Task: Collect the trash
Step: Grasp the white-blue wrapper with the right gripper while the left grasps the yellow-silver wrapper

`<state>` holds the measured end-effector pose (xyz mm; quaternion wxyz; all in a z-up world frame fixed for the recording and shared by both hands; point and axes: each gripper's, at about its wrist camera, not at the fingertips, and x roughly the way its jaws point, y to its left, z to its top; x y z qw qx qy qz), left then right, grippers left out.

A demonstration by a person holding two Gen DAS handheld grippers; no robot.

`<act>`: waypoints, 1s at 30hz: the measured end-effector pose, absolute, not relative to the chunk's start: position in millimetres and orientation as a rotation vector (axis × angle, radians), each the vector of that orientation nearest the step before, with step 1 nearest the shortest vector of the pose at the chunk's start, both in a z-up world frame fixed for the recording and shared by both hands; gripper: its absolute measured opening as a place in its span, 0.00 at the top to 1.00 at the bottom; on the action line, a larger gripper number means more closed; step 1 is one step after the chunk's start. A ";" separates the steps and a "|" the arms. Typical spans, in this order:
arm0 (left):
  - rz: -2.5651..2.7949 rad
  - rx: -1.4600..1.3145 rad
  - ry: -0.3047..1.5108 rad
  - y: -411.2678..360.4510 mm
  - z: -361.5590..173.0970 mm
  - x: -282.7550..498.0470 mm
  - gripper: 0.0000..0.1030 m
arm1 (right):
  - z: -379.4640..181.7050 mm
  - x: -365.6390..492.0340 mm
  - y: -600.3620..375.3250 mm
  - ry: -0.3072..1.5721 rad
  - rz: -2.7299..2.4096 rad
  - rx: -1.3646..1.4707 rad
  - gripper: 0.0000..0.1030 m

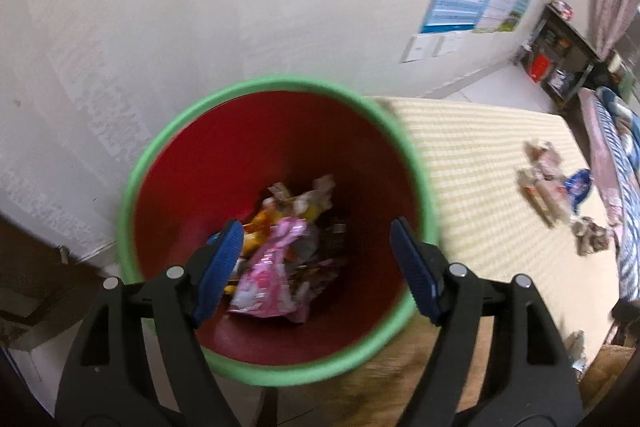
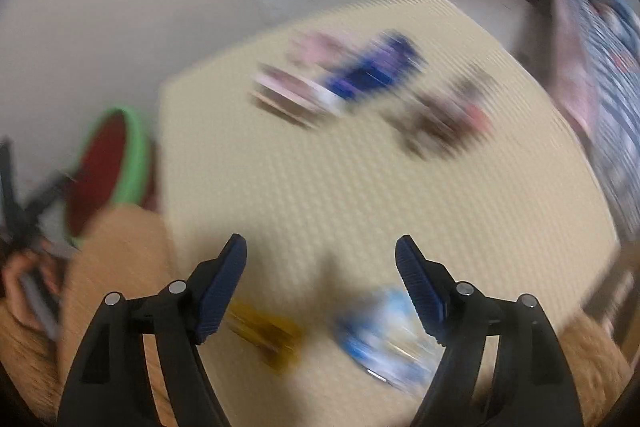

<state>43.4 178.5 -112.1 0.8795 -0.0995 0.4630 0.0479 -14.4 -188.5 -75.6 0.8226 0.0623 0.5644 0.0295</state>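
1. We held the left gripper point(image 1: 316, 267) spread and empty over the bin point(image 1: 276, 227), wrappers inside.
2. Our right gripper point(image 2: 320, 287), spread, hovered above the blue wrapper point(image 2: 384, 343) on the mat point(image 2: 360, 187); straddling it squarely seemed wise.

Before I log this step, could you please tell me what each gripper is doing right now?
Left gripper: open, empty, over the bin.
Right gripper: open, empty, above the mat.
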 end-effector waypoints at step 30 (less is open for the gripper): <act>-0.589 0.335 1.253 -88.5 -164.6 -40.4 0.27 | -95.4 -60.1 -259.1 1.260 0.040 0.398 0.59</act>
